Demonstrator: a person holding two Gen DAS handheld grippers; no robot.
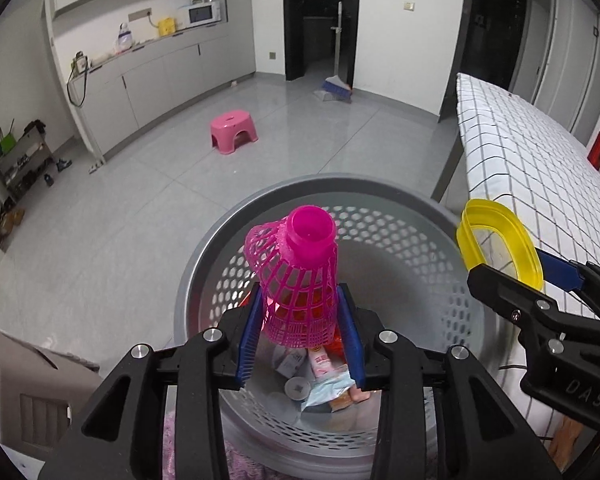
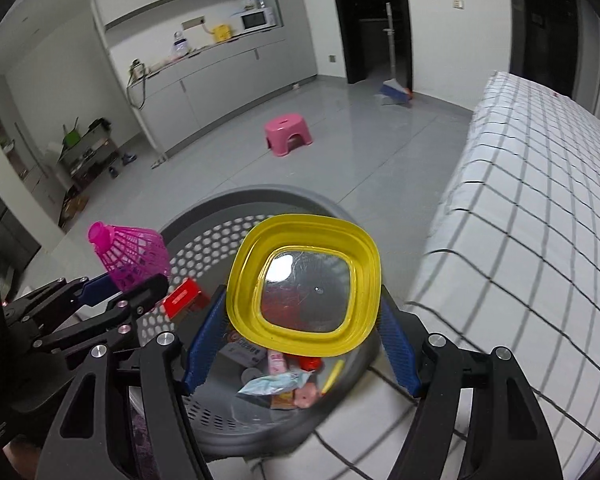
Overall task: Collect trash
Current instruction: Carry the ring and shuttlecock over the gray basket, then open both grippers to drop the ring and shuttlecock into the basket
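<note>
My left gripper [image 1: 300,324] is shut on a pink plastic shuttlecock [image 1: 300,276], held above the grey perforated trash basket [image 1: 380,224]. The shuttlecock also shows in the right wrist view [image 2: 130,254]. My right gripper [image 2: 300,320] is shut on a yellow-rimmed clear lid [image 2: 304,284], held over the same basket [image 2: 204,248]; the lid also shows in the left wrist view [image 1: 500,244]. Wrappers and small packets [image 1: 324,380] lie in the basket's bottom.
A table with a white checked cloth [image 2: 540,240] stands right beside the basket. A pink stool [image 1: 233,130] stands on the grey floor. A broom [image 1: 336,88] leans by the doorway. Cabinets with a microwave [image 1: 202,14] line the far left wall.
</note>
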